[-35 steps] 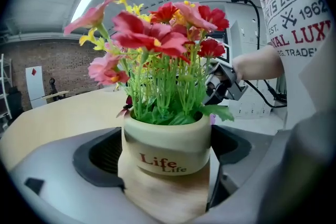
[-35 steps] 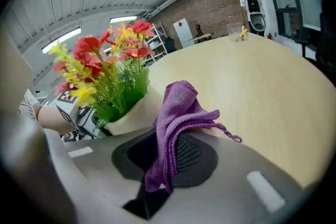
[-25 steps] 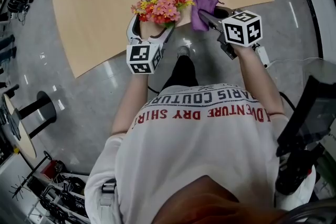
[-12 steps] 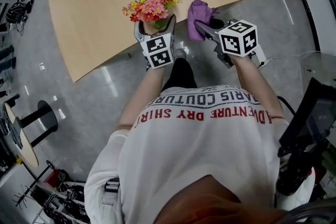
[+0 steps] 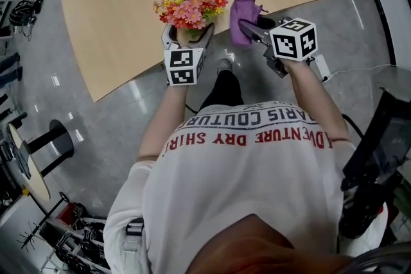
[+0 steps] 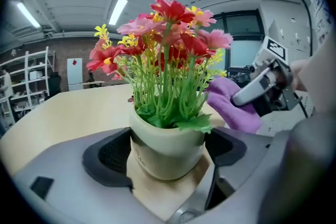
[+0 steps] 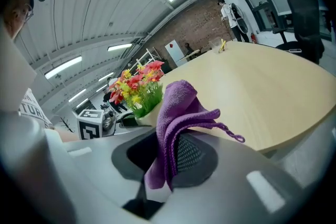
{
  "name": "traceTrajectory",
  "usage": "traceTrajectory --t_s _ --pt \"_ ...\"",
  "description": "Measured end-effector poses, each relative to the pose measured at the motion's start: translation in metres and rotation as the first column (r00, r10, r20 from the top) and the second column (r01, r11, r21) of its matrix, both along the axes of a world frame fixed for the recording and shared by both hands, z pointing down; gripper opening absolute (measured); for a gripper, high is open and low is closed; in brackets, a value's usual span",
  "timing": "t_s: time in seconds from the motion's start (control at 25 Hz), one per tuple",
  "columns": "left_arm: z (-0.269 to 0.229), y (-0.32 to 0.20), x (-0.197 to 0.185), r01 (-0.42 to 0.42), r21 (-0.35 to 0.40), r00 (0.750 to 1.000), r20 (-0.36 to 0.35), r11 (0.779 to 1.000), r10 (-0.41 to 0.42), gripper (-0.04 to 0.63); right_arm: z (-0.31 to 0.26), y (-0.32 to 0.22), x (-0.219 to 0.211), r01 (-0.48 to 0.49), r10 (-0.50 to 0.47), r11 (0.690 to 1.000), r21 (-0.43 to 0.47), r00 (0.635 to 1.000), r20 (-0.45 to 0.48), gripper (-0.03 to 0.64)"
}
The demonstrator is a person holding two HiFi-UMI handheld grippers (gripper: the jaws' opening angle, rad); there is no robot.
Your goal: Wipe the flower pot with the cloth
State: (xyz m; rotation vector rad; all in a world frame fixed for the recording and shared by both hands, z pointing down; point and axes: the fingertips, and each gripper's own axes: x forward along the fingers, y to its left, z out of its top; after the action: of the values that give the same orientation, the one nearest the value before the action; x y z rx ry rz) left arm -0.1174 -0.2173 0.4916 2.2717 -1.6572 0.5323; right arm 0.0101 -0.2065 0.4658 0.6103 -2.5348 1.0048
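A cream flower pot [image 6: 165, 152] with red, pink and yellow flowers [image 5: 191, 0] stands near the front edge of the wooden table [image 5: 115, 9]. My left gripper [image 5: 188, 30] reaches around the pot [image 5: 185, 37]. Its jaws have just been closing with the pot between them, and both pads now lie against the pot's sides. My right gripper [image 5: 247, 25] is just right of the pot, shut on a purple cloth [image 5: 244, 13]. The cloth [image 7: 176, 113] sticks up in folds from between the jaws. From the left gripper view the cloth [image 6: 231, 105] hangs close to the flowers.
The table's curved front edge runs just under both grippers, with grey floor below it. A round black stand [image 5: 58, 138] is at the left. Black equipment [image 5: 379, 157] stands at the right, and cables lie at the lower left.
The left gripper's jaws have drawn in around the pot. The right gripper with the cloth stays beside the pot.
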Motion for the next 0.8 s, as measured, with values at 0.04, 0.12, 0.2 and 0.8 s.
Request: traceTrajectory --t_s 0.04,0.12,0.2,0.8 --pt "-0.001 0.002 0.001 -0.047 -0.007 0.999 0.001 0.999 0.047 0.448 -0.003 -0.003 -0.003 -0.002 0.003 1.000 -0.016 1.000 0.028 0.041" --pt "-0.003 0.006 -0.001 -0.140 -0.018 0.990 0.003 0.990 0.140 0.448 -0.009 -0.011 -0.011 -0.009 0.014 0.999 -0.050 0.996 0.091 0.041" --pt "-0.005 0.007 -0.005 -0.212 -0.027 0.977 0.004 0.977 0.212 0.448 -0.015 -0.022 -0.023 -0.007 0.015 0.998 -0.065 0.992 0.127 0.041" --pt "0.002 -0.013 -0.024 -0.338 -0.025 0.941 -0.010 0.941 0.337 0.448 0.004 -0.066 -0.091 0.106 -0.097 0.993 -0.056 0.986 0.138 0.040"
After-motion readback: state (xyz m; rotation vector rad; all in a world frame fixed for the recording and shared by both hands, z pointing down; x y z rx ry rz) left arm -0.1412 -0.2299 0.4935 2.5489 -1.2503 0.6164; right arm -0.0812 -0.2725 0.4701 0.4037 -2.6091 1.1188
